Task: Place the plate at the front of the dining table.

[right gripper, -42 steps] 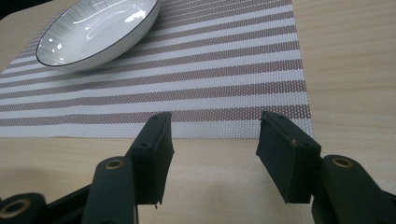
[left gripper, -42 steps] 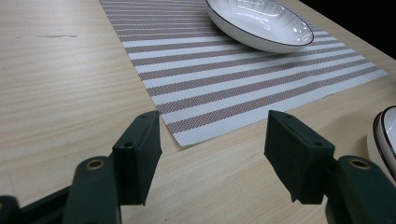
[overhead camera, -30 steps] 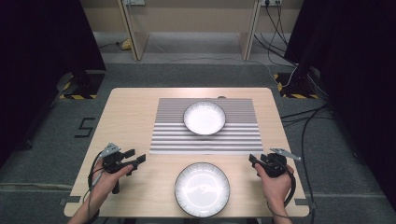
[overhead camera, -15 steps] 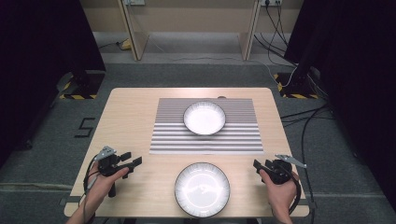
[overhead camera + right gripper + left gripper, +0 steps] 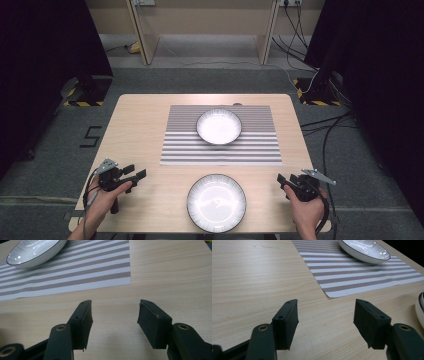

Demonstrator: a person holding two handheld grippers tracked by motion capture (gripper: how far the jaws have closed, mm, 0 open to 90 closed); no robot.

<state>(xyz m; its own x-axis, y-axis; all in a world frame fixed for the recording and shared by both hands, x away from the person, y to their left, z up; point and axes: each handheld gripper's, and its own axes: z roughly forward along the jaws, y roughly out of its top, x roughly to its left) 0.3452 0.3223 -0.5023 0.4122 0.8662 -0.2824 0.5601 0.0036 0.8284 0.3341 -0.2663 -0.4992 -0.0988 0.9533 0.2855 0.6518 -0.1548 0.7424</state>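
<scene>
- The left gripper (image 5: 134, 174) sits in the lower left of the high view, held in a hand (image 5: 106, 196) that comes in from the bottom edge; its jaws stand wide apart with nothing between them.
- In the left gripper view the left gripper's two black jaws rise from the bottom edge with bare wood showing in the gap, and the pads (image 5: 288, 323) hang just over the table.
- The right gripper (image 5: 284, 181) is in the lower right of the high view, gripped by the other hand (image 5: 306, 212); its jaws are also spread wide and empty.
- In the right gripper view the same wide gap shows, with plain wood between the pads (image 5: 152, 322).
- Between the two grippers, at the lower middle of the high view, a white plate (image 5: 216, 203) with a dark rim lies flat on the bare wood, apart from both grippers; its edge (image 5: 420, 308) peeks in at the right edge of the left gripper view.
- Farther up, a striped placemat (image 5: 220, 147) covers the centre of the table (image 5: 140, 125), and its near corner shows in both gripper views.
- A second white bowl (image 5: 219, 126) rests on the mat's upper half, at the upper right of the left gripper view (image 5: 364, 250) and at the upper left of the right gripper view (image 5: 35, 251).
- Cables (image 5: 320, 125) trail over the grey floor at the right of the high view.
</scene>
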